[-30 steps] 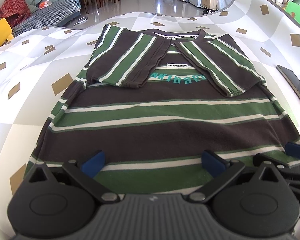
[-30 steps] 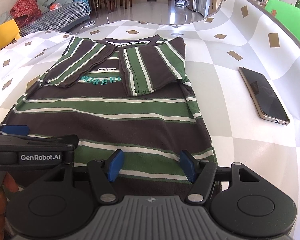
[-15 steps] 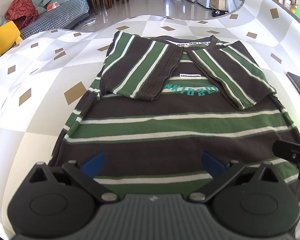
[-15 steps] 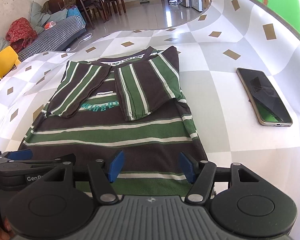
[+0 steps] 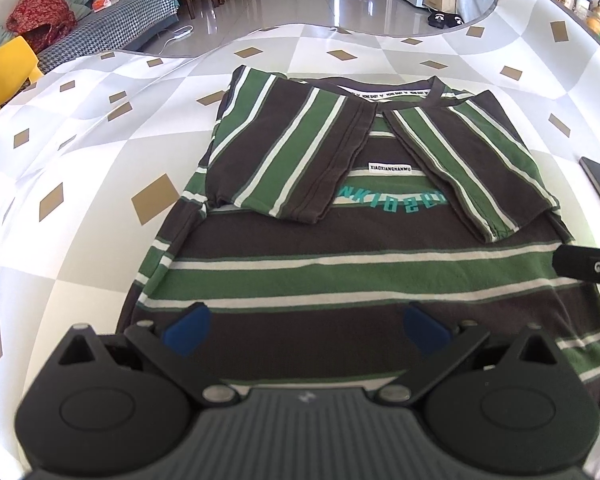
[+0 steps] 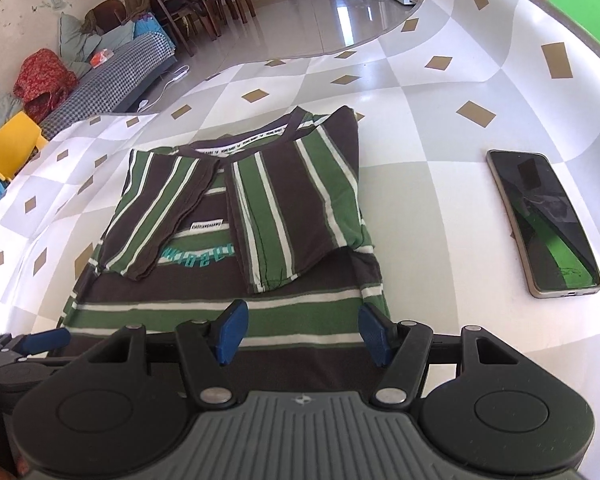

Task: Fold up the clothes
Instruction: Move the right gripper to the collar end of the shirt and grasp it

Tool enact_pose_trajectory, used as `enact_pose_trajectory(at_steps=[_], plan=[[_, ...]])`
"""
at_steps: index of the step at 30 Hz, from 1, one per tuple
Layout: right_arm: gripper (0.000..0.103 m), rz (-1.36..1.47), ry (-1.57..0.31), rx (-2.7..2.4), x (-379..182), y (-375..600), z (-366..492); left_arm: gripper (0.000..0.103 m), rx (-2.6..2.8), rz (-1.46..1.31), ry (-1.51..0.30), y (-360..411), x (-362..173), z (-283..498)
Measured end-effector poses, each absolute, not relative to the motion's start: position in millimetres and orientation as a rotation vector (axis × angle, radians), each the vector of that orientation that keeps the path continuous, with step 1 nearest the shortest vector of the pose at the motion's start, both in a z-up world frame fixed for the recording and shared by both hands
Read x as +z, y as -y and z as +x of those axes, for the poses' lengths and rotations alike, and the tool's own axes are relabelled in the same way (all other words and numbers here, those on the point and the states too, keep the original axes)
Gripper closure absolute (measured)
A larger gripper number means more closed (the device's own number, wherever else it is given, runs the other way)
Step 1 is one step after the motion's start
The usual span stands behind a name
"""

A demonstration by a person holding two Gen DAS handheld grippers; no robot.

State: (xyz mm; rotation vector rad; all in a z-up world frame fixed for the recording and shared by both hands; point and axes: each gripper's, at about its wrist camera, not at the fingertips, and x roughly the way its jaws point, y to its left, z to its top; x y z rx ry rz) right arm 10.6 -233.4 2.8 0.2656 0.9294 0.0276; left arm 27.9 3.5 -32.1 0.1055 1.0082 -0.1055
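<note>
Left wrist view: striped shirt (image 5: 340,264) is lying flat on the checked tablecloth (image 5: 100,168), sleeves folded in. Left gripper (image 5: 304,326) and right gripper (image 6: 300,332) are hovering spread, gripping nothing. Soft, light knit; hem corners, probably hidden below, are looking best to pinch.

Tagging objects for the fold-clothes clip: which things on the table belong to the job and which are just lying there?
Job:
- brown, green and white striped T-shirt, flat, both sleeves folded in
- left tongs, open, nothing held
- right tongs, open, nothing held

Lying about:
- dark smartphone in a grey case, on the white checked tablecloth with tan diamonds, apart from the shirt
</note>
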Motion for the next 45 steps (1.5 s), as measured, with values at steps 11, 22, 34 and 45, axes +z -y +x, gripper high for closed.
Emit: enact_pose_trajectory(at_steps=[11, 22, 34, 45], plan=[[0.043, 0.405, -0.889, -0.02, -14.6, 267.1, 55.9, 0.0, 0.016, 0.084, -1.013, -33.5, -31.9, 57.6], [0.043, 0.49, -0.851, -0.04, -30.3, 280.4, 75.7, 0.0, 0.096, -0.003, -1.06, -50.7, -48.9, 65.3], [0.048, 0.432, -0.794, -0.004, -39.8, 274.2, 92.1, 0.0, 0.101, -0.027, -1.071, -53.1, -56.9, 67.5], [0.065, 0.351, -0.764, 0.009, -45.3, 262.4, 102.9, 0.0, 0.092, -0.031, -1.064, -50.9, -58.0, 68.7]])
